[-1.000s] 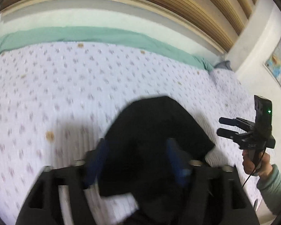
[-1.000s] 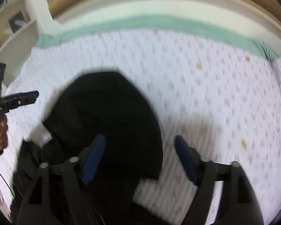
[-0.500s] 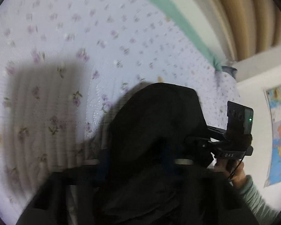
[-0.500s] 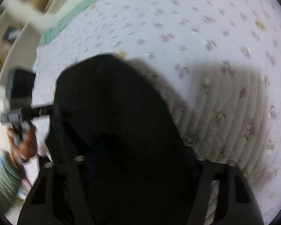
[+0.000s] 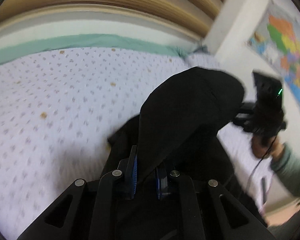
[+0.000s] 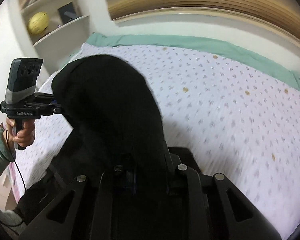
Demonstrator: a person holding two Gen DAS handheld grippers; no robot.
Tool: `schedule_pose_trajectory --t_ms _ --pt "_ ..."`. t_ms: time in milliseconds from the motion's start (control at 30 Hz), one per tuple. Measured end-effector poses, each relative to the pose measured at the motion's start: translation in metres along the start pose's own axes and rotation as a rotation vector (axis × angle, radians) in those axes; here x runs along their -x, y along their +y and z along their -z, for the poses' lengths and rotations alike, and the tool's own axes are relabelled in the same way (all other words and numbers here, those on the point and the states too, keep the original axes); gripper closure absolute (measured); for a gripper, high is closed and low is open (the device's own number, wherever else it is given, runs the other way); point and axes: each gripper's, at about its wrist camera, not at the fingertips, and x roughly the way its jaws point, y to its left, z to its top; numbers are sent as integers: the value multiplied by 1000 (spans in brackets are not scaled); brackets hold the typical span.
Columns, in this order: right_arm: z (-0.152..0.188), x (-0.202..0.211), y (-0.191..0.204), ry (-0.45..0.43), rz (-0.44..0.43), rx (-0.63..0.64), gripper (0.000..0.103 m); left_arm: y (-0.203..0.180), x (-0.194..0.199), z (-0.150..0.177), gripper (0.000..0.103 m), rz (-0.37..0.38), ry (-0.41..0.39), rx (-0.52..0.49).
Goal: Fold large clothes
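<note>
A black garment (image 5: 186,112) hangs lifted above the bed, stretched between both grippers. My left gripper (image 5: 146,168) is shut on one edge of it, the blue pads (image 5: 134,167) pinching the cloth. My right gripper (image 6: 148,172) is shut on the other edge; the cloth drapes over its fingers and hides the pads. The garment (image 6: 110,108) bulges up in the right wrist view. The right gripper shows in the left wrist view (image 5: 248,116), the left gripper in the right wrist view (image 6: 56,106). The rest of the garment hangs below, towards the near bed edge.
The bed (image 5: 60,104) has a white floral quilt and a green sheet edge (image 5: 90,40) at the far side. A wooden headboard wall stands behind. A map poster (image 5: 286,46) hangs at right. Shelves with a yellow ball (image 6: 38,23) stand at left.
Both grippers went down onto the black garment, shut on it and have lifted it off the bed. They now hold it raised, close together.
</note>
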Motion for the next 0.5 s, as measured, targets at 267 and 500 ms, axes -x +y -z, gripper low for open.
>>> schedule_pose_trajectory --t_ms 267,500 --pt "109 -9 55 137 7 -83 74 -37 0 110 82 -56 180 43" --pt "175 5 57 300 72 -176 70 -56 -11 177 79 -225 341 -4"
